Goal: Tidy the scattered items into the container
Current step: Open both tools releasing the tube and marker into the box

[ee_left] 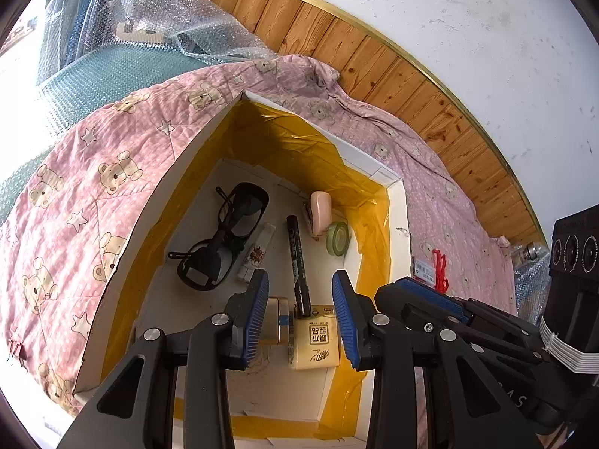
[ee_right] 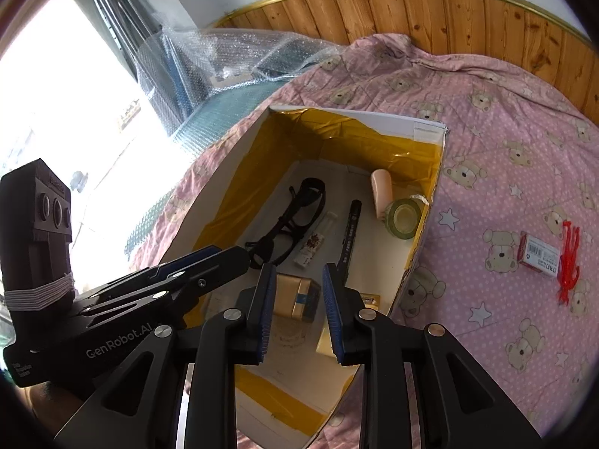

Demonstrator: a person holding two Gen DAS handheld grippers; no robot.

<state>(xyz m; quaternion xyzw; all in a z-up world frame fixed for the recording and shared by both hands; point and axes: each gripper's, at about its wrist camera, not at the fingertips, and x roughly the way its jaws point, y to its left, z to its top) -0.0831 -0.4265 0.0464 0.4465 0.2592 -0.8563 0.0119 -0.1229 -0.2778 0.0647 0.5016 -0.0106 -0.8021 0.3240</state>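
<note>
A white cardboard box (ee_left: pixel 397 220) (ee_right: pixel 430 131) lined with yellow tape sits on a pink bear-print quilt. Inside lie black sunglasses (ee_left: pixel 228 239) (ee_right: pixel 295 217), a black marker (ee_left: pixel 298 262) (ee_right: pixel 348 232), a small white tube (ee_left: pixel 258 250) (ee_right: pixel 316 241), a pink case (ee_left: pixel 321 209) (ee_right: pixel 382 191), a green tape roll (ee_left: pixel 338 238) (ee_right: pixel 402 219), a tissue pack (ee_left: pixel 314 340) and a gold packet (ee_right: pixel 295 295) (ee_left: pixel 277 321). Outside on the quilt lie a small red-and-white box (ee_right: pixel 539 256) (ee_left: pixel 423 271) and a red string (ee_right: pixel 569 262) (ee_left: pixel 441 269). My left gripper (ee_left: pixel 300 314) and right gripper (ee_right: pixel 298 310) hover open and empty over the box's near end.
The quilt (ee_right: pixel 505 149) covers the surface around the box. Bubble wrap (ee_left: pixel 157 22) (ee_right: pixel 232 60) is piled at the back left by a bright window. A wood-panelled wall (ee_left: pixel 411 86) runs behind. Each gripper's body shows in the other's view.
</note>
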